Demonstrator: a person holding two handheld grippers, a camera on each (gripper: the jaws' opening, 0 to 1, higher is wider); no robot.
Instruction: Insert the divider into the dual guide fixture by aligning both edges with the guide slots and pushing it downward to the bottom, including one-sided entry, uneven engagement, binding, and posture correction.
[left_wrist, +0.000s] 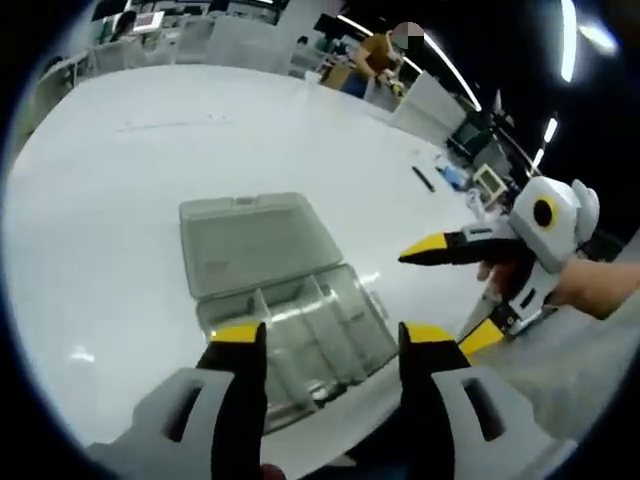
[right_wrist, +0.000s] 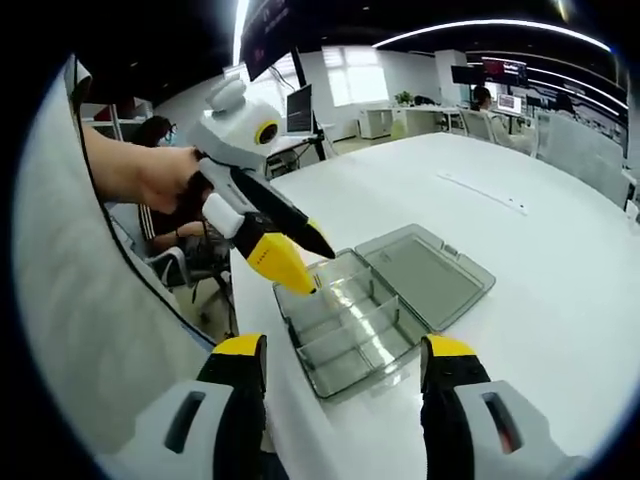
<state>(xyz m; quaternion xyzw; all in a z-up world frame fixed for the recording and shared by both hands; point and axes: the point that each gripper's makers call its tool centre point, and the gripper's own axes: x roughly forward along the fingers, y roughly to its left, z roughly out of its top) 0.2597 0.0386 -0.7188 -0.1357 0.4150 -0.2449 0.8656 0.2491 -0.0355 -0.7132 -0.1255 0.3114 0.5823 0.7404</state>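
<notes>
Clear plastic compartment box (right_wrist: 375, 300), hinged lid laid open, on white table (right_wrist: 520, 250). Left gripper (right_wrist: 300, 262) over its compartments, right gripper (left_wrist: 445, 290) alongside; both spread open, empty.

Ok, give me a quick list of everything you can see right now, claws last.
Compartment box: one, clear plastic, open, near the table edge.
Lid: one, clear grey, lying flat behind the box.
Dividers: several, clear, standing inside the box.
Table: one, white.
Pen-like item: one, dark, far side of table.
Left claw: one, yellow-black, open, tips over the box corner.
Right claw: one, yellow-black, open, beside the box.
Hand: one, holding the left claw.
</notes>
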